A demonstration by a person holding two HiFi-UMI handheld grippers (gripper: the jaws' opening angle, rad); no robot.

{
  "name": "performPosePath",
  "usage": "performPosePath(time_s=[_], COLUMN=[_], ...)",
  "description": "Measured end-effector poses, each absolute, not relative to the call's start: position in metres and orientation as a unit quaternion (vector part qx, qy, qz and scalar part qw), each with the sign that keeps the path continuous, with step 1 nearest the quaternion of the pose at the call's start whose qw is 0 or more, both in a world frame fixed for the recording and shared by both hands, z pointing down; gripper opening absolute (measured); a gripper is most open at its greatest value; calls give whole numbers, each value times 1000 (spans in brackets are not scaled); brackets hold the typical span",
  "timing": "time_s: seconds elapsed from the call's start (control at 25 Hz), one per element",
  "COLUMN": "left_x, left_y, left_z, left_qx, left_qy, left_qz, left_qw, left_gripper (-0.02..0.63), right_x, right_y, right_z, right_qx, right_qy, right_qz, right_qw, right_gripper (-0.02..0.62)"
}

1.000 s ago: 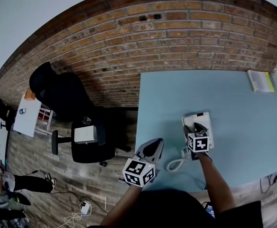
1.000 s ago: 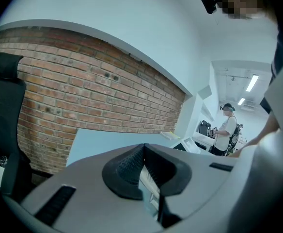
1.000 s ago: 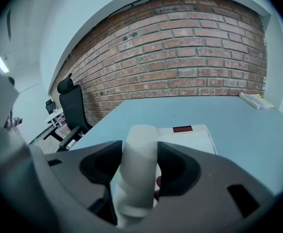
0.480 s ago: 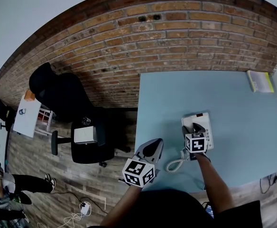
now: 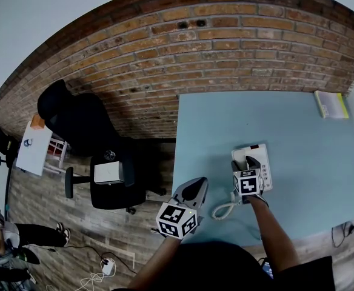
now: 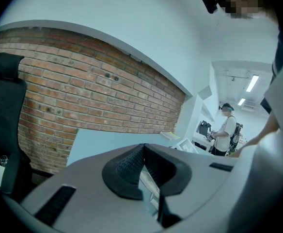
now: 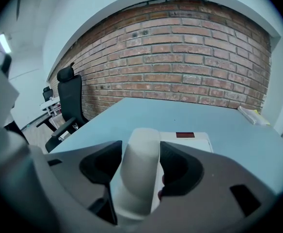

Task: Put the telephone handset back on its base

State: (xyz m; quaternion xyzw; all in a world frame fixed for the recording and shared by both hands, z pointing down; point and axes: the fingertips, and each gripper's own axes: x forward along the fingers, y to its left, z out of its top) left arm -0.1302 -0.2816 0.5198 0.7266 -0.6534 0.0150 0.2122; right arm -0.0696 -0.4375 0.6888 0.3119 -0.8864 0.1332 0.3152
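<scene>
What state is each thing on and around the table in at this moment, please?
Handset: gripped, held over the base's left side; whether it is seated cannot be told.
Base: lying flat on the table.
Cord: coiled, lying slack on the table.
Right tongs: shut on the handset.
Left tongs: shut, empty.
Book: closed, flat at the table's far right corner.

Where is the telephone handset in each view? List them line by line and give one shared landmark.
Head view: largely hidden by the right tongs, over the telephone base.
Left gripper view: not identifiable.
Right gripper view: handset at bottom centre, clamped in those tongs.
Shared landmark: the brick wall.
</scene>
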Motion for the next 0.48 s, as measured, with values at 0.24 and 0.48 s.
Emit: performPosePath(time_s=[0.24,0.48], left_x=[-128,-130], left_y=[-280,-276], left_z=[520,518], left_qx=[728,732], left_qy=[-652,-649], left_qz=[12,8], left_qw=[209,208], left_gripper=[9,9], right_x=[-69,-69], right_y=[-436,-429], right_z=[684,673], right_qx=[309,310], right_qy=[-888,-890], right_qz=[138,139], right_qw=[310,304], right_gripper=[238,238])
